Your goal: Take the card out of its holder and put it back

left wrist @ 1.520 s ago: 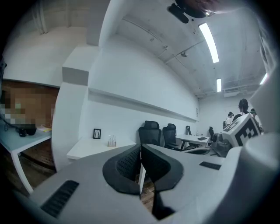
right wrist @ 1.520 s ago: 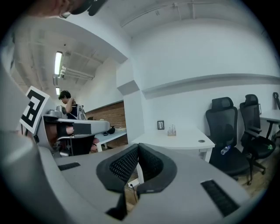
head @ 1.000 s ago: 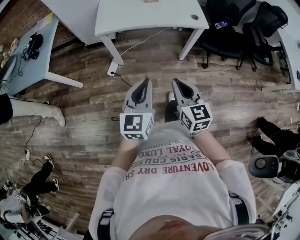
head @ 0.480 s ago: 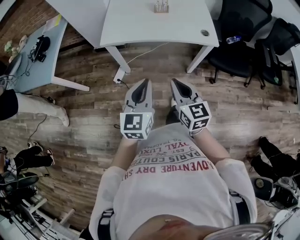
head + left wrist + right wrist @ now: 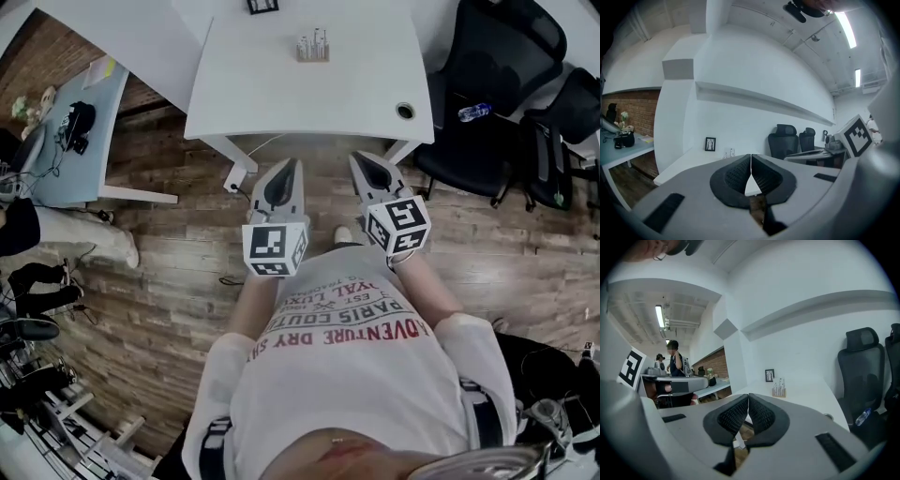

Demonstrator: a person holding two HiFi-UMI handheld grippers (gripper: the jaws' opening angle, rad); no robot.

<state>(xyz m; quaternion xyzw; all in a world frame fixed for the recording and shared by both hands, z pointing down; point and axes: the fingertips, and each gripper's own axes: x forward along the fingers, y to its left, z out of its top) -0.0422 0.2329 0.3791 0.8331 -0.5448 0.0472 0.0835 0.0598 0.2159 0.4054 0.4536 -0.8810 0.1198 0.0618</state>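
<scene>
Jaws of both grippers are clenched shut on nothing. Left gripper (image 5: 291,169) and right gripper (image 5: 364,161) hover side by side over the wooden floor (image 5: 169,244), short of the white table (image 5: 253,103). At twelve o'clock from them, well apart, the card holder (image 5: 313,47) stands on the table's far half, a black picture frame (image 5: 262,6) at its eleven o'clock. Black office chairs (image 5: 497,56) stand at two o'clock.

Small holder (image 5: 312,53) on white table (image 5: 281,98); card (image 5: 319,39) upright in it
</scene>
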